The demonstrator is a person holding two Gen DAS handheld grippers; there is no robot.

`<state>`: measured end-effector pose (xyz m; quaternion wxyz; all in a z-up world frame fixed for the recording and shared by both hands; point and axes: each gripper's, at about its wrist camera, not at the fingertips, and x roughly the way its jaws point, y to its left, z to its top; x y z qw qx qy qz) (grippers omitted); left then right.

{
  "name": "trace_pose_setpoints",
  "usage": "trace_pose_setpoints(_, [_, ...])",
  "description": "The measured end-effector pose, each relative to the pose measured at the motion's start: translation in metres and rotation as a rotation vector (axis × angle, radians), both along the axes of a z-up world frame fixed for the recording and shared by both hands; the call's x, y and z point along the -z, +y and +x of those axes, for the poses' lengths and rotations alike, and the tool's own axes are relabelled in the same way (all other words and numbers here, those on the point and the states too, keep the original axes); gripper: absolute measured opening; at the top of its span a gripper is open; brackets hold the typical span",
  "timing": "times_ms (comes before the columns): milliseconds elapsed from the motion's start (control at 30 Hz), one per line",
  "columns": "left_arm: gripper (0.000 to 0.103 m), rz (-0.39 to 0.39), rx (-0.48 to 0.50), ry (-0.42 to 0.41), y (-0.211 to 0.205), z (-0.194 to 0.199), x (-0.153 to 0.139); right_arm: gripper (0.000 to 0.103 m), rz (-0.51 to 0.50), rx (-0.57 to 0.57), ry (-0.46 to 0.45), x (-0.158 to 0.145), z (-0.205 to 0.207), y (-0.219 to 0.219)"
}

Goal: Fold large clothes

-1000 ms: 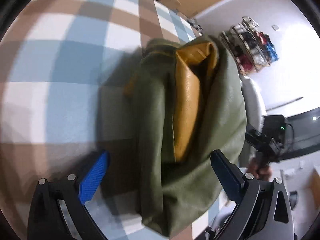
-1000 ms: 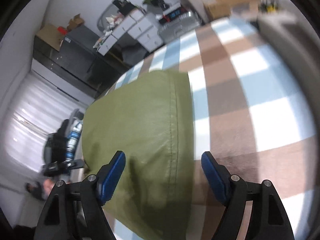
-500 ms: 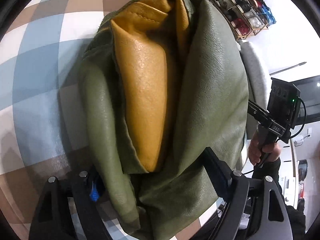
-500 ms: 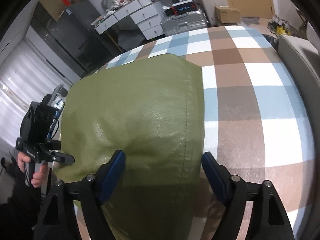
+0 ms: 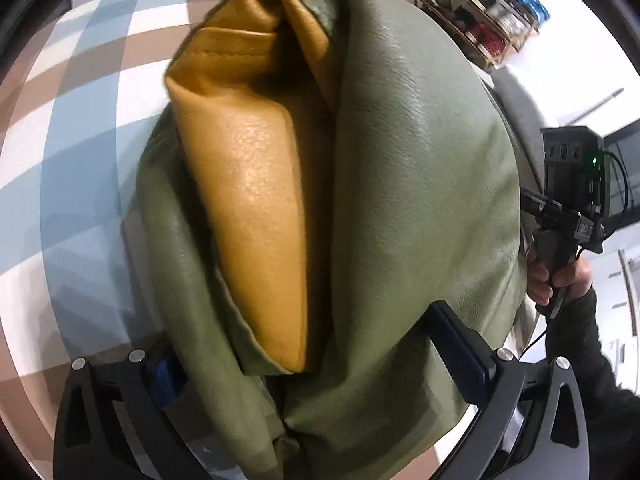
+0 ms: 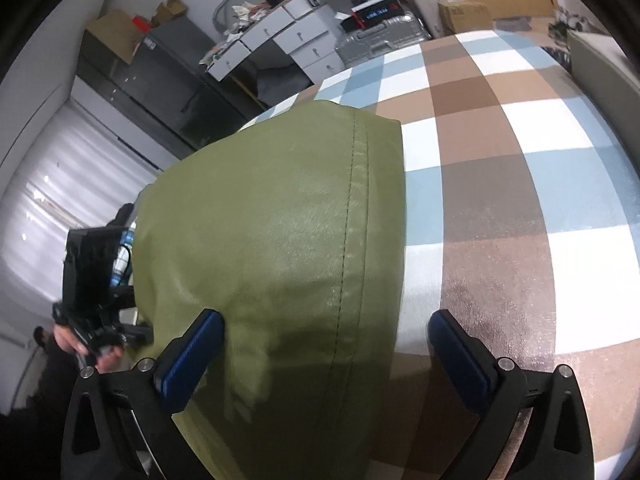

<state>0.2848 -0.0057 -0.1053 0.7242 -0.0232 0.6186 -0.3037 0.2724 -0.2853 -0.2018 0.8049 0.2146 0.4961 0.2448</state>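
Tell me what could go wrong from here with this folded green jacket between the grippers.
The green jacket is a thick, glossy bundle between the open left gripper, so closing on it may catch only the outer layer and let the mustard lining slide out. The right gripper is open over only the jacket's near edge, so that side could sag. The bundle lies at the edge of the checked cloth and might slide off.

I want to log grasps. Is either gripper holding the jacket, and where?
No hold shows: the left gripper and right gripper both stand open astride the folded green jacket.
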Motion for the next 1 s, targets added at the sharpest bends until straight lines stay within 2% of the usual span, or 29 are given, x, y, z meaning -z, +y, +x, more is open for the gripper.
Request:
trace_pose_setpoints(167, [0.102, 0.013, -0.015, 0.025, 0.001, 0.004, 0.001, 0.103, 0.021, -0.027, 0.042, -0.001, 0.003, 0.000])
trace_pose_setpoints(233, [0.101, 0.027, -0.026, 0.012, 0.004, 0.004, -0.002, 0.090, 0.074, -0.056, 0.045, 0.001, 0.002, 0.004])
trace_pose_setpoints(267, [0.095, 0.026, -0.017, -0.018, 0.002, 0.000, -0.005, 0.089, 0.059, -0.047, 0.038, 0.000, -0.001, 0.005])
trace_pose_setpoints(300, [0.093, 0.036, -0.005, -0.049, -0.002, -0.005, -0.010, 0.087, 0.041, -0.050, 0.028, -0.002, -0.003, 0.007])
trace_pose_setpoints(367, [0.078, 0.049, -0.002, -0.098, -0.004, -0.012, -0.017, 0.085, 0.042, -0.046, 0.020, -0.005, -0.006, 0.008])
trace_pose_setpoints(400, [0.075, 0.062, 0.003, -0.122, -0.006, -0.015, -0.020, 0.082, 0.044, -0.043, 0.016, -0.006, -0.007, 0.008])
trace_pose_setpoints(567, [0.055, 0.068, 0.002, -0.177, 0.001, -0.021, -0.032, 0.067, 0.049, -0.045, -0.017, -0.019, -0.017, 0.007])
trace_pose_setpoints(700, [0.051, 0.035, 0.018, -0.197, 0.014, -0.030, -0.038, 0.063, 0.068, -0.089, -0.003, -0.031, -0.035, 0.010])
trace_pose_setpoints(767, [0.051, 0.013, 0.033, -0.186, 0.038, -0.031, -0.031, 0.063, 0.086, -0.102, 0.037, -0.023, -0.041, 0.011])
trace_pose_setpoints(867, [0.057, -0.027, 0.029, -0.154, 0.048, -0.022, -0.015, 0.063, 0.123, -0.075, 0.095, -0.006, -0.035, 0.007])
trace_pose_setpoints(1000, [0.055, -0.122, 0.037, -0.085, 0.052, -0.004, -0.004, 0.061, 0.108, -0.062, 0.092, -0.010, -0.033, 0.010])
